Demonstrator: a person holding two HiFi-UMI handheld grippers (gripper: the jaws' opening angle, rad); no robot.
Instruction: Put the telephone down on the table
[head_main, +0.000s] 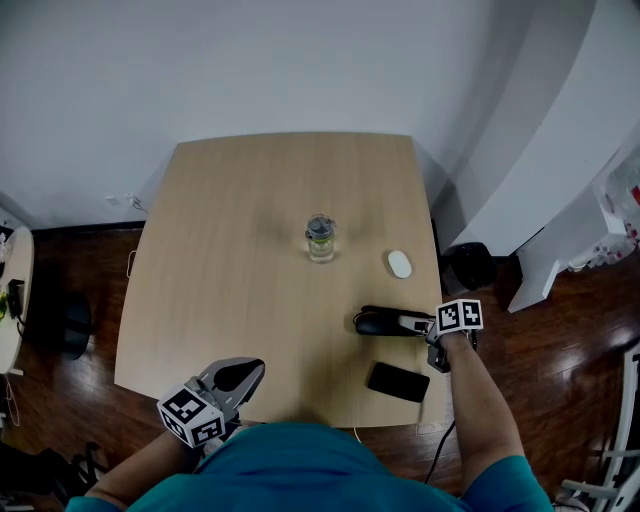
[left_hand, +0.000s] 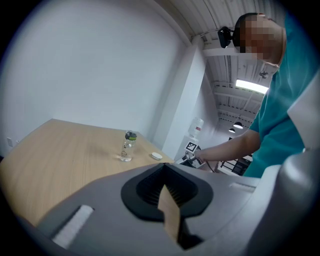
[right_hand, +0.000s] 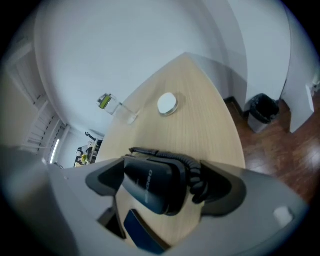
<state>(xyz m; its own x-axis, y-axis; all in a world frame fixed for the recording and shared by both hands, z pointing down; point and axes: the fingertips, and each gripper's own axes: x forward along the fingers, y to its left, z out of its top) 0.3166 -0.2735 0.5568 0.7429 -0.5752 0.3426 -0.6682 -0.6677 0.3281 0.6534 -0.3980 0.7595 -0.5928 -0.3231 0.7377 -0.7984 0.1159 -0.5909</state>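
Lying flat on the counter (head_main: 250, 220) near its right edge, the telephone (right_hand: 150, 185) was a black handset with a coiled cord bunched along one side. The right tool (head_main: 370, 322) reached in over that edge, angled down at the handset. In the right gripper view its jaws stood wide apart, one on each side of the telephone. The handset's weight was on the wood rather than in a grip. One pad was just beside the handset's body and the other was close against the coils of the cord. I could not tell whether either pad brushed it.

A dark smartphone (head_main: 398, 381) lay on the counter just in front of the telephone, closer to the person, apart from it. A white mouse (head_main: 400, 264) sat farther back along the same side. A small clear bottle (head_main: 320, 238) with a dark cap stood upright near the middle of the counter, well apart from the telephone.

The left tool (head_main: 250, 372) hung over the near edge of the counter at the person's left, well away from everything on it. In the left gripper view its jaws were drawn together, with only a thin slit of wood showing between the pads, and nothing was held in them.

A black bin (head_main: 468, 265) stood on the wooden floor off the right side of the counter.
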